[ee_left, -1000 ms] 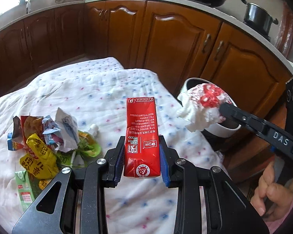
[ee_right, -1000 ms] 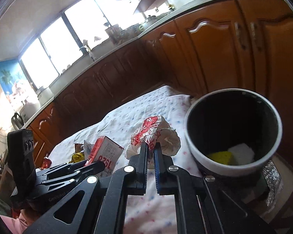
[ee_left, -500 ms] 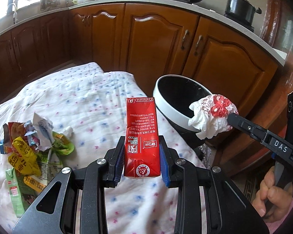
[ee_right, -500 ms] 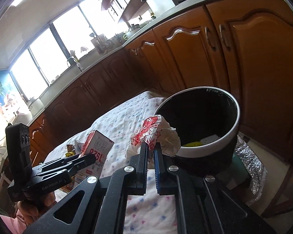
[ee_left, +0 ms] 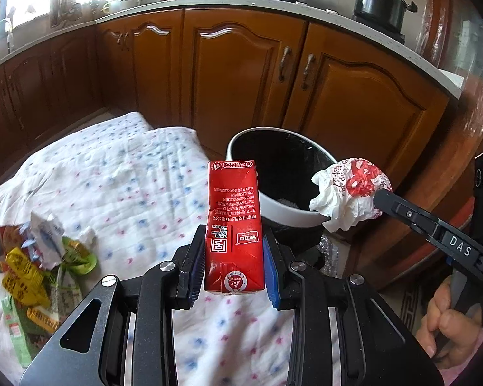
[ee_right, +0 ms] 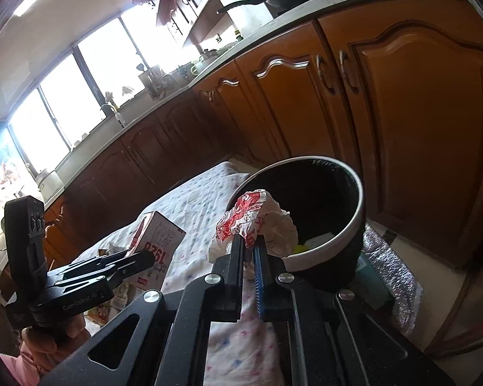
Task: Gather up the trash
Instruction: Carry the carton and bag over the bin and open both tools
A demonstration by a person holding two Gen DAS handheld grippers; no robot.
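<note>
My left gripper (ee_left: 233, 251) is shut on an upright red drink carton (ee_left: 233, 225), held above the cloth-covered table (ee_left: 112, 186). My right gripper (ee_right: 249, 244) is shut on a crumpled red-and-white wrapper (ee_right: 257, 222), seen in the left wrist view (ee_left: 351, 193) at the near rim of the bin. The bin (ee_left: 273, 173) is black inside with a white rim and stands off the table's right edge; in the right wrist view (ee_right: 331, 212) it holds yellow and white scraps. A pile of wrappers (ee_left: 38, 257) lies on the table at the left.
Wooden kitchen cabinets (ee_left: 241, 74) run behind the table and bin. A silver foil mat (ee_right: 389, 276) lies on the floor under the bin. The left gripper and carton (ee_right: 157, 244) show at the left of the right wrist view.
Both grippers have moved right toward the bin with their loads. The bin now sits nearer the centre in both views, and the wrapper is at its rim.
</note>
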